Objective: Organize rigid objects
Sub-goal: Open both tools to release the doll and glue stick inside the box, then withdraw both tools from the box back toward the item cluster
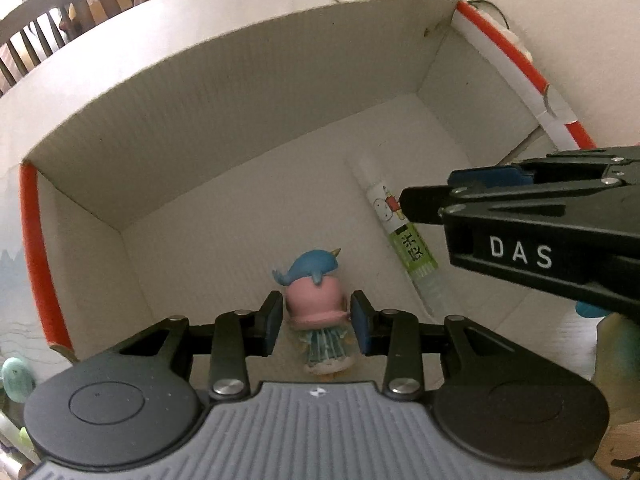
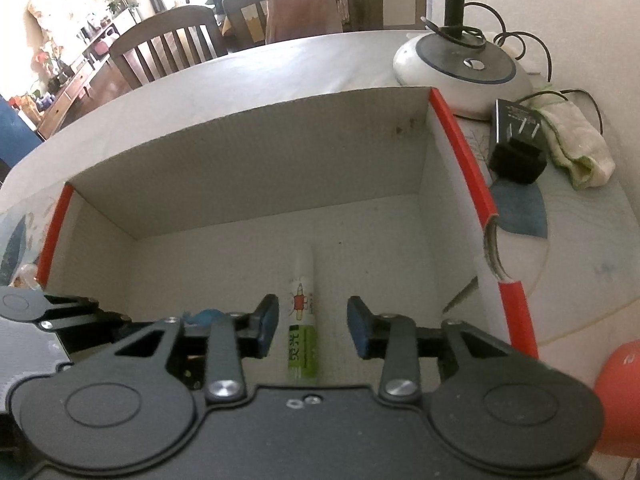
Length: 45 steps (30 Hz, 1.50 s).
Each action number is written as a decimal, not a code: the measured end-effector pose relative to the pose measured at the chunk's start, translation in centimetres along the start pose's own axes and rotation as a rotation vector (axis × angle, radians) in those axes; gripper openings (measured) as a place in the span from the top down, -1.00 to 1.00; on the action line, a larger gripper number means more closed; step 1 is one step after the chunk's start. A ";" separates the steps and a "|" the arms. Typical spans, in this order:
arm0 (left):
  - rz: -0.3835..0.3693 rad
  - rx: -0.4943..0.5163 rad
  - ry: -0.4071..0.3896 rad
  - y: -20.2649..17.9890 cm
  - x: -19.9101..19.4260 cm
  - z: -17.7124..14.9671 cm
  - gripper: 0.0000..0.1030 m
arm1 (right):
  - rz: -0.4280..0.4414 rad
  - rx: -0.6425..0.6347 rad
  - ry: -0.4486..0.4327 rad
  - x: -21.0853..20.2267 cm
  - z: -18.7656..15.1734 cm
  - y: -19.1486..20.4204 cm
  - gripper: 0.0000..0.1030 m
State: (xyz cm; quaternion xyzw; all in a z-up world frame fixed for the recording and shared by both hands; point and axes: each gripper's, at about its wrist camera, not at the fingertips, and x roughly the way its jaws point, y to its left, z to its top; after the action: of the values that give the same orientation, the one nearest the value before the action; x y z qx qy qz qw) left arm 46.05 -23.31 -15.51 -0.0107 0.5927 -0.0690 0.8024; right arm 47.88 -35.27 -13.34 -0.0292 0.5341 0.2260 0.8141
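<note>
holding figurine inside box, marker lying loose between the other jaws

gripping a small figurine (image 1: 318, 312), pink head with a blue narwhal on top and a teal striped skirt, the left gripper (image 1: 318, 326) has its blue pads pressed against both sides of the pink head, jaws narrow. figurine stands upright on the floor of the cardboard box (image 1: 200, 120), near the front edge, about mid width. left gripper points steeply down into the box from the near side.

just right of the figurine a marker (image 2: 302, 316), white cap, cartoon label, green lower part, lies flat on the box floor, running front to back. right gripper (image 2: 312, 326) hangs over it, also angled steeply down, jaws partly apart with the marker in the gap. left pad near it, right pad (image 2: 358, 328) clearly off, nothing clamped. from the left wrist view the right gripper reaches in from the right side, tip over the marker's middle.

box is white inside with red edge (image 2: 460, 152) strips, sits on a light table (image 2: 280, 64). past the far right corner: lamp base (image 2: 460, 72), black plug adapter (image 2: 516, 136), folded cloth (image 2: 576, 148). wooden chair (image 2: 168, 44) beyond the table.
</note>
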 end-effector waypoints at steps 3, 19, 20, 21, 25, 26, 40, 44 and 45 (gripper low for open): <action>-0.015 -0.001 -0.029 0.0 -0.9 -0.5 0.10 | 0.021 0.004 -0.017 -0.7 -0.2 0.0 0.18; -0.049 -0.052 -0.239 0.5 -8.0 -3.0 0.03 | 0.080 -0.045 -0.155 -7.0 -2.4 2.5 -0.28; -0.046 -0.056 -0.256 0.6 -8.6 -3.4 0.03 | 0.083 -0.048 -0.164 -7.3 -2.7 2.8 -0.29; -0.044 -0.057 -0.268 0.9 -9.2 -3.7 0.03 | 0.085 -0.045 -0.172 -7.7 -2.9 3.0 -0.31; -0.044 -0.063 -0.304 1.3 -10.8 -4.9 0.03 | 0.092 -0.049 -0.212 -9.3 -3.8 4.3 -0.43; -0.047 -0.063 -0.314 1.8 -11.5 -5.7 0.03 | 0.094 -0.052 -0.222 -9.6 -4.1 4.7 -0.45; -0.059 -0.078 -0.406 7.5 -16.7 -12.5 -0.27 | 0.094 -0.029 -0.347 -13.4 -8.7 11.5 -0.72; -0.054 -0.090 -0.429 9.7 -17.8 -14.7 -0.36 | 0.100 -0.021 -0.364 -13.7 -10.1 13.6 -0.76; -0.056 -0.095 -0.429 10.3 -18.0 -15.2 -0.36 | 0.100 -0.024 -0.370 -13.8 -10.4 14.3 -0.78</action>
State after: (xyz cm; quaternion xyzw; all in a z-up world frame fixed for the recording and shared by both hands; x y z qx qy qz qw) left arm 27.43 -9.92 -3.97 -0.0795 0.4105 -0.0593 0.9064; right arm 28.73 -30.14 -2.84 0.0297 0.3732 0.2740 0.8859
